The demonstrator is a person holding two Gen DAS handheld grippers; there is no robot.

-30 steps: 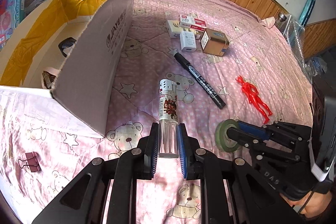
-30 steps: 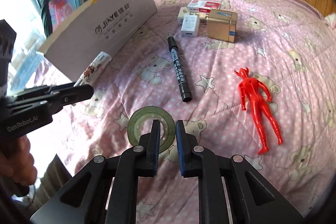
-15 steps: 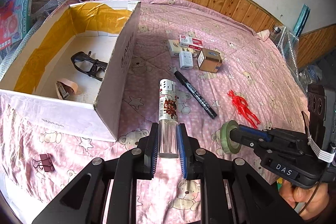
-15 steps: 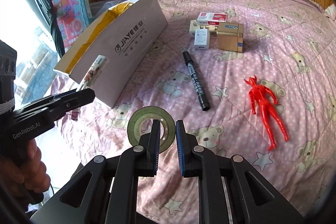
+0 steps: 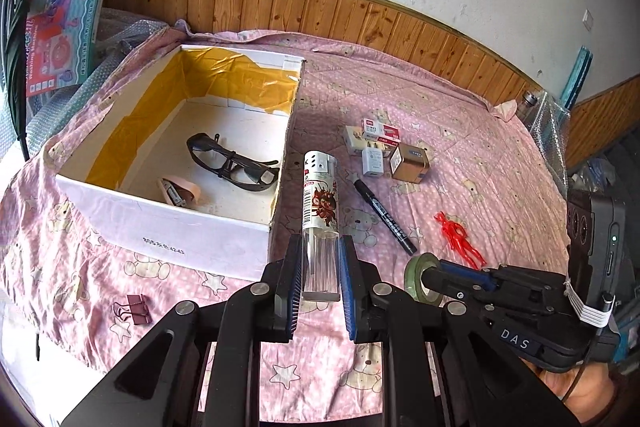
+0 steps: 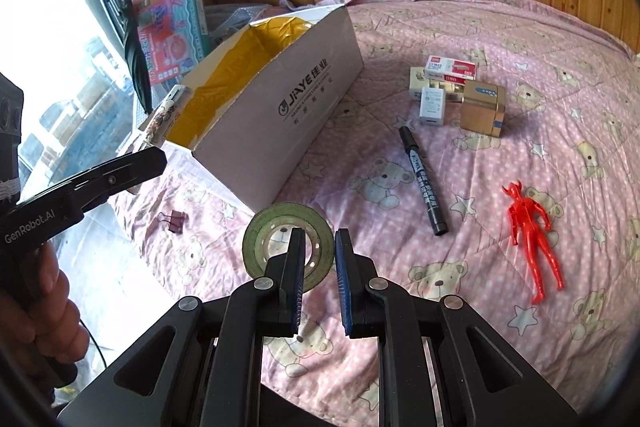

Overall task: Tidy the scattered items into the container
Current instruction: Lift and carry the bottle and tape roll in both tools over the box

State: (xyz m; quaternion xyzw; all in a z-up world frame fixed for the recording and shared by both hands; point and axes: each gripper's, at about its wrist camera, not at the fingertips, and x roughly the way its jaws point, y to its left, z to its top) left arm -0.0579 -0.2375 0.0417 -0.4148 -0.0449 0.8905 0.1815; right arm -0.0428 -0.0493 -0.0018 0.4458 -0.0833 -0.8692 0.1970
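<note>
Over the pink quilted bed (image 5: 460, 131) your left tool (image 5: 320, 279) clamps the clear tube (image 5: 320, 211) and your right tool (image 6: 318, 279) pinches the green tape roll (image 6: 276, 239), so next carry both above the open box (image 5: 180, 227) and release.

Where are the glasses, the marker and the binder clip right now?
glasses (image 5: 234, 165): left wrist view, on the bridge between the lenses, inside the box.
marker (image 6: 425, 183): right wrist view, middle of the barrel, lying on the quilt.
binder clip (image 5: 136, 313): left wrist view, on the maroon body.
</note>
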